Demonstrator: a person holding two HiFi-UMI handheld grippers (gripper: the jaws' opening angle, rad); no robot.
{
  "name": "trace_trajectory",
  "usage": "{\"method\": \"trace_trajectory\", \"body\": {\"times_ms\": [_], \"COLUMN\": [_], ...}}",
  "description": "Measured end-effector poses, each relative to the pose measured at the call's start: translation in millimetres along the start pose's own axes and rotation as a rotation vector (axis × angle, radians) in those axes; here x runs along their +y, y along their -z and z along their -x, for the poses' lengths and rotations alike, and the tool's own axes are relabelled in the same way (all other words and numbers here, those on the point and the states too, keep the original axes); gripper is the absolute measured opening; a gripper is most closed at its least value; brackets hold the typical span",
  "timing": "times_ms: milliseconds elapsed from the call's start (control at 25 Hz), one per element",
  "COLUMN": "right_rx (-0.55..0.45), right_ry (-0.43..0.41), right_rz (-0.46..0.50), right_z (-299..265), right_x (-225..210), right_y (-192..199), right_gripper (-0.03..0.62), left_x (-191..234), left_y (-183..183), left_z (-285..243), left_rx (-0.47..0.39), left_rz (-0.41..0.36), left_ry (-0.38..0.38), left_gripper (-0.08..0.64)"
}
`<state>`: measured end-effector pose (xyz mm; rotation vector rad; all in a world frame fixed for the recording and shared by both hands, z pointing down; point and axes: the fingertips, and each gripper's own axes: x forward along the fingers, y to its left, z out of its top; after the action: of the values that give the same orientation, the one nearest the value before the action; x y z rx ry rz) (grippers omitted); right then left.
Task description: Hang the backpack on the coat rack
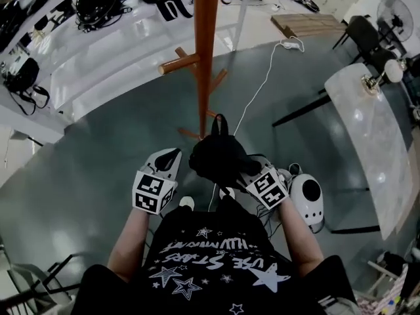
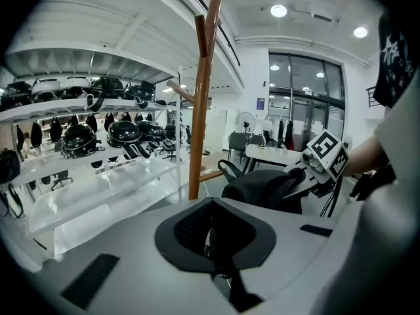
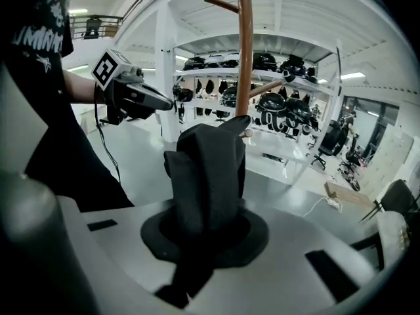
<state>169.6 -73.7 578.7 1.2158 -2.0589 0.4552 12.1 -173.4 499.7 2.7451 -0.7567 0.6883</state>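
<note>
The black backpack hangs in front of me, just short of the wooden coat rack, whose side pegs stick out above it. My right gripper is shut on the backpack's fabric; in the right gripper view the dark cloth rises straight out of the jaws, with the rack pole behind it. My left gripper is shut and holds nothing, a short way to the left of the bag. In the left gripper view the backpack and the right gripper lie to the right of the pole.
White shelves with several black helmets run behind the rack. A white table stands at the right with chairs and a fan. A white round device and a cable lie on the grey floor.
</note>
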Motion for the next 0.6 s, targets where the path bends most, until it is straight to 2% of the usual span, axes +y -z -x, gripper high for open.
{"method": "trace_trajectory", "body": {"times_ms": [240,440,600], "right_rx": [-0.026,-0.038,-0.033], "right_ry": [-0.072,-0.125,-0.167], "right_rz": [0.07,0.125,0.158], "right_z": [5.0,2.4,-3.7], "right_x": [-24.8,-41.4,-50.4], "right_y": [11.9,13.5,15.4], "right_gripper": [0.055,0.054,0.054], "left_x": [-18.3,-23.6,-26.0], "left_y": [-5.8,-23.3,-39.1], "left_z": [-17.3,-58.9,-88.4], "left_rx": [0.016,0.022,0.002], "left_rz": [0.045,0.079,0.167], "left_ry": [-0.1,-0.099,-0.056], "left_gripper": [0.018,0.019,0.037]}}
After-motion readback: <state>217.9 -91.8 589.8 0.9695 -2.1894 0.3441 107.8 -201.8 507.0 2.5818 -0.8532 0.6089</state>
